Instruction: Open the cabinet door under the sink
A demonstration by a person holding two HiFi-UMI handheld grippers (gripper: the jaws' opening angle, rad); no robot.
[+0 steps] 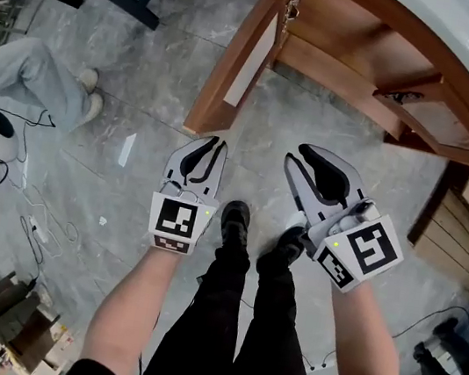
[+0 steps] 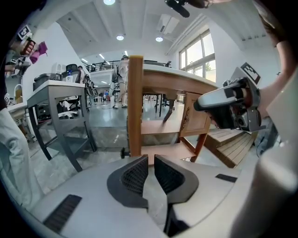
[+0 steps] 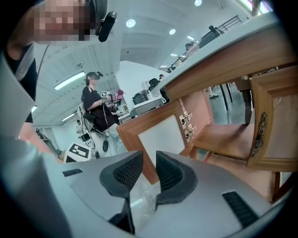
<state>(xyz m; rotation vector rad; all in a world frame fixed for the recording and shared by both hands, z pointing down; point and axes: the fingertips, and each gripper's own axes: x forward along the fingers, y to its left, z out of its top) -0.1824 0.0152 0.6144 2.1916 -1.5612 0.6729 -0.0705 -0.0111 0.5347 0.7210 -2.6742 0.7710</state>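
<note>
Under the sink counter, the cabinet door [image 1: 238, 58] already stands swung wide at 12 o'clock from your left gripper [image 1: 210, 147]. That gripper's jaws are nearly together on nothing, and your right gripper [image 1: 311, 157] hangs loose and empty. The door is a stiff varnished-wood frame around a smooth white panel, and likely swings lightly. Take it by the small dark knob [image 2: 124, 152] or by the free edge.

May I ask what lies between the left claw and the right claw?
Only bare grey floor, between left claw and right claw, in the head view.

Head view looks down; all share cabinet door [image 1: 243, 59].
</note>
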